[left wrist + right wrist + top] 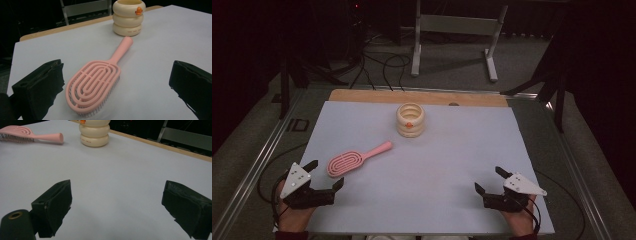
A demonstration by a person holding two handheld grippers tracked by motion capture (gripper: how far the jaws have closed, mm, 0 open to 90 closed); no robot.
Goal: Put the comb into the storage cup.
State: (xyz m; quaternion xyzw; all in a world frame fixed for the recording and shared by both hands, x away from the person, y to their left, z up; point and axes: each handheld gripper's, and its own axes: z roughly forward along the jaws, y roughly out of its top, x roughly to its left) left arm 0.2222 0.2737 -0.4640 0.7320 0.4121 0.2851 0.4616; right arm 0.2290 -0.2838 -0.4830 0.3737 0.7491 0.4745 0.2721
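Note:
A pink hairbrush lies bristles down on the white table sheet, left of centre, its handle pointing up and right toward a cream ribbed holder with a small orange mark. My left gripper rests open at the near left corner, just below the brush head, not touching it. My right gripper stands open at the near right with nothing between its jaws. From the right gripper view the hairbrush and the holder sit far off at the upper left.
A wooden strip runs along the table's far edge. Beyond it, a grey metal stand and loose cables are on the floor. Metal rails border the table on both sides.

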